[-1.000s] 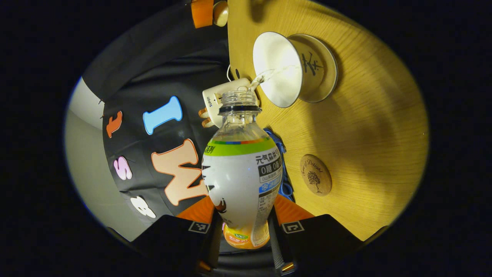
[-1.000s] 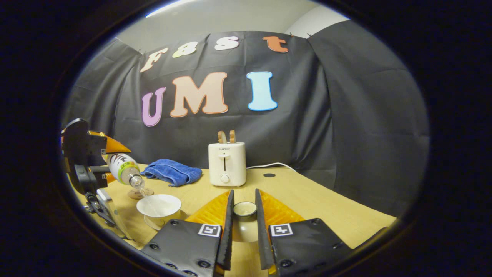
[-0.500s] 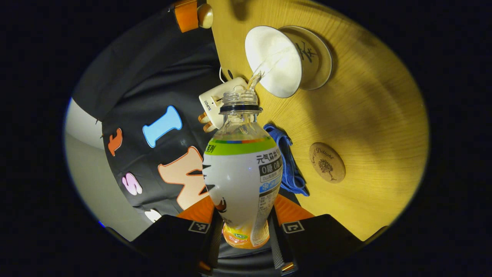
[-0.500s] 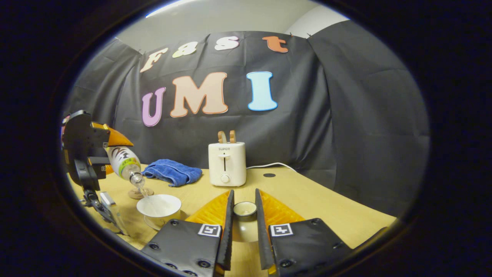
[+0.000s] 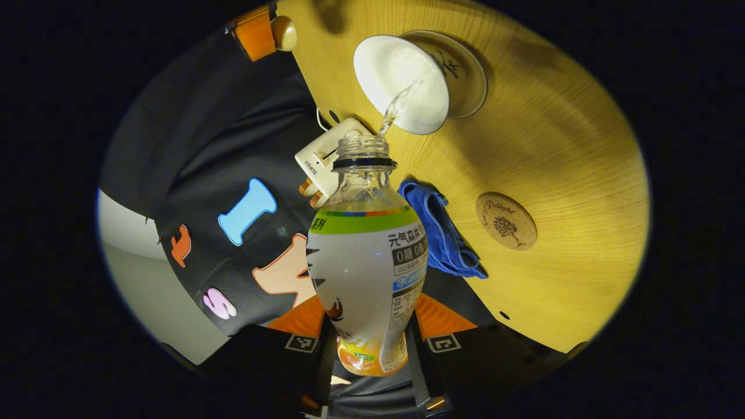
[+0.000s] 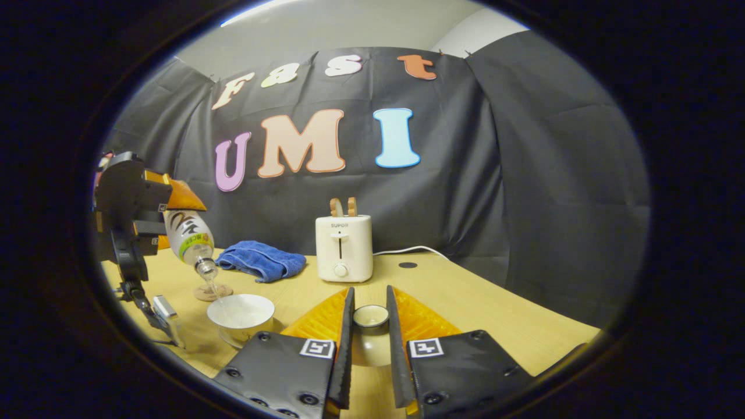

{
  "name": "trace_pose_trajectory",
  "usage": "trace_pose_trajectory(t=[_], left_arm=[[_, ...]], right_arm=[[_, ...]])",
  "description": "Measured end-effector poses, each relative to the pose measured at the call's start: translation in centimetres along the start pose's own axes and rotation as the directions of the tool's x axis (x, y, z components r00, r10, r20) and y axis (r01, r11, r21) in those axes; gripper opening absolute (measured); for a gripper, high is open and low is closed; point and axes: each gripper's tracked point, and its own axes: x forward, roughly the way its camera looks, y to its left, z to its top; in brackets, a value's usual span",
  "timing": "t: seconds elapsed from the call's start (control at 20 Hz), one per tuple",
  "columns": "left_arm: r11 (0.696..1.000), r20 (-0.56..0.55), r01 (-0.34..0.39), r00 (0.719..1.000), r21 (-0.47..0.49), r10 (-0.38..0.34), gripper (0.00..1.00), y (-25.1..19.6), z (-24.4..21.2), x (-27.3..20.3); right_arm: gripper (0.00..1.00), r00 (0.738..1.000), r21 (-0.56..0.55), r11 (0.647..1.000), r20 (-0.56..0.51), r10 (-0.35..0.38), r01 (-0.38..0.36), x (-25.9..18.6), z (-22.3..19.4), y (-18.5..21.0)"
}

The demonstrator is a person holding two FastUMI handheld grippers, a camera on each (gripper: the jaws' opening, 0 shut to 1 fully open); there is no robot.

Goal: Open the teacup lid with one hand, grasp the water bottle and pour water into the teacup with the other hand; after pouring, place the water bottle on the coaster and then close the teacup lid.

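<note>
Wooden table (image 6: 465,302) holds toaster (image 6: 343,247), blue towel (image 6: 262,260), coaster (image 5: 506,213).

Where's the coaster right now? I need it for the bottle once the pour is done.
In the left gripper view the coaster lies bare on the table, just right of the blue towel; in the right gripper view it sits behind the teacup.

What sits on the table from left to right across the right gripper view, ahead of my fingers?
Water bottle held tilted by the left gripper → teacup → blue towel → toaster.
</note>
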Motion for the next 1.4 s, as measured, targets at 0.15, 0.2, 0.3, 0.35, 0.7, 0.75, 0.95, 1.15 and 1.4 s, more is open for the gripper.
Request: trace_pose_trajectory(t=[0.15,0.2,0.3,0.35,0.7,0.75,0.95,1.15,1.4], left_arm=[[1.000,0.001,-0.003,1.000,0.010,0.003,0.53,0.2,-0.1,0.0],[1.000,0.000,-0.003,1.000,0.012,0.003,0.53,0.2,-0.2,-0.2],[1.000,-0.003,-0.002,1.000,0.014,0.002,0.53,0.2,-0.2,-0.2],[1.000,-0.003,0.001,1.000,0.012,-0.001,0.53,0.1,-0.3,-0.1],[1.000,0.006,0.015,1.000,-0.003,-0.015,0.53,-1.1,-0.2,0.3],[1.000,0.010,0.016,1.000,-0.013,-0.015,0.52,-1.2,-0.1,0.4],[0.989,0.026,0.045,0.999,-0.141,-0.042,0.52,-2.7,0.1,0.2],[0.884,0.076,0.091,0.995,-0.458,-0.063,0.52,-5.0,0.8,-0.2],[0.515,0.100,0.111,0.994,-0.850,-0.048,0.54,-5.8,0.6,-0.1]], right_arm=[[0.34,1.000,0.000,1.000,0.000,0.000,0.000,0.0,0.0,0.0],[0.34,1.000,-0.001,1.000,0.000,0.000,0.000,0.0,0.1,0.0],[0.34,1.000,0.000,1.000,0.000,0.001,-0.001,0.0,0.1,0.0],[0.34,1.000,-0.001,1.000,0.000,0.003,-0.003,0.0,0.0,0.1],[0.34,1.000,-0.001,1.000,0.000,0.003,-0.003,0.0,0.1,0.1],[0.34,1.000,-0.001,1.000,0.000,0.003,-0.003,0.0,0.1,0.1],[0.33,1.000,-0.001,1.000,-0.001,0.003,-0.003,0.0,0.0,0.0],[0.33,1.000,-0.001,1.000,-0.001,0.003,-0.003,0.0,0.0,0.0],[0.33,1.000,0.000,1.000,0.000,0.003,-0.003,0.0,0.1,0.1]])
